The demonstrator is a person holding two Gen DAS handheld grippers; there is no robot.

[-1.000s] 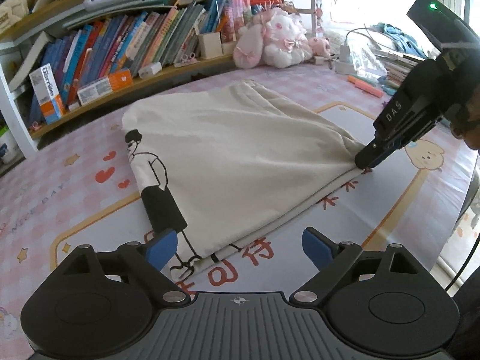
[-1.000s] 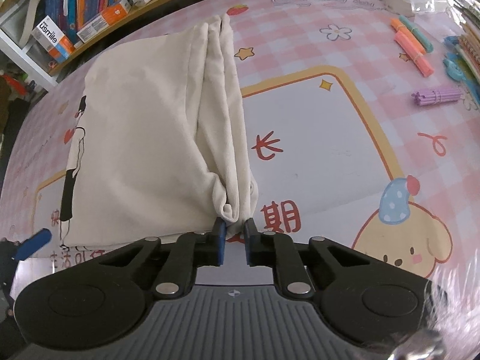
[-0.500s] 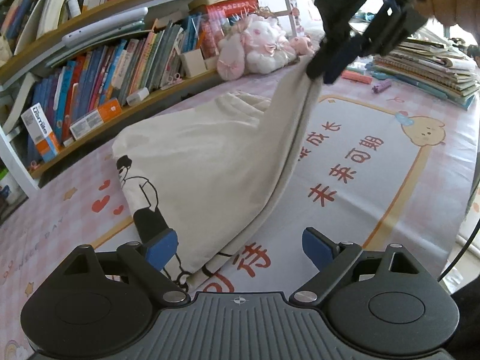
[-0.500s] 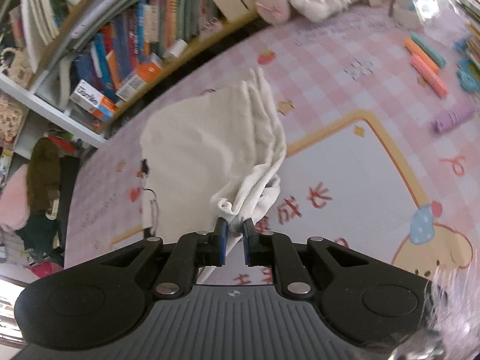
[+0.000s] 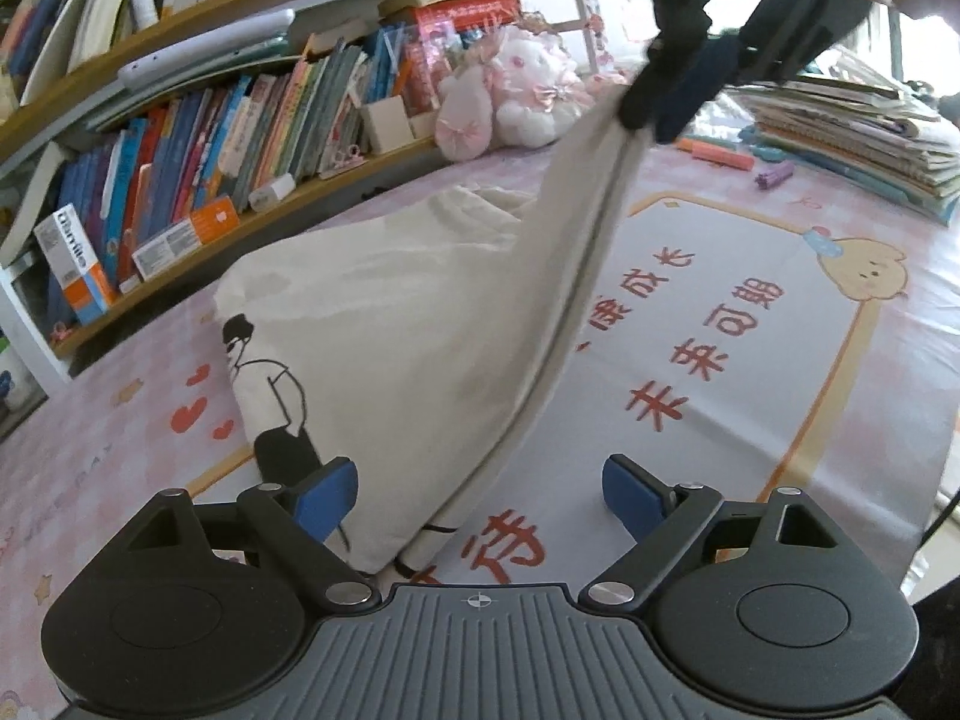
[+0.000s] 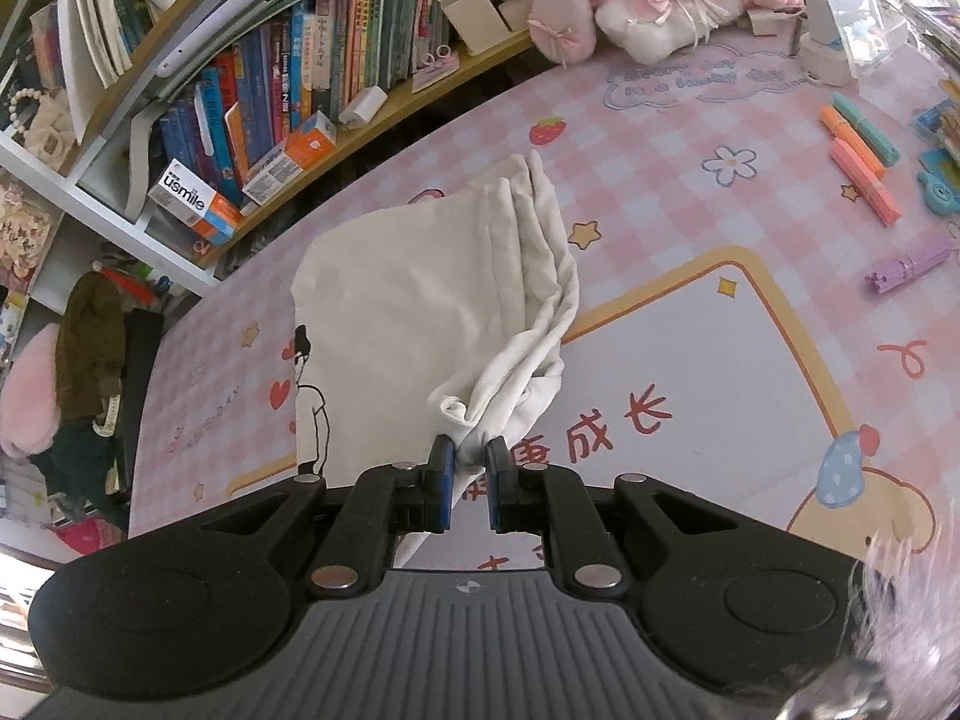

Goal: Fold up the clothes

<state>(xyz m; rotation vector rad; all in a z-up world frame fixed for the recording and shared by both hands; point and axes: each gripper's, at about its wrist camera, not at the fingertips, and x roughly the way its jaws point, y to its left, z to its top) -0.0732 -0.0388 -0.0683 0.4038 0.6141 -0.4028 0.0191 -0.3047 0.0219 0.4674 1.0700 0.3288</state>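
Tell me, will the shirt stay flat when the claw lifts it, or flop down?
Probably flop: the shirt sags from the right claw in soft folds. It seems light, since one pinched corner lifts it. It likely won't slip, as the cloth is bunched tight between the pads.

My right tool [image 6: 467,468] is pinching a bunched corner of the cream garment [image 6: 420,312], lifting it off the pink checked surface [image 6: 660,138]; the rest is lying flat below the bookshelf [image 6: 288,90]; markers [image 6: 864,156] are sitting well apart.
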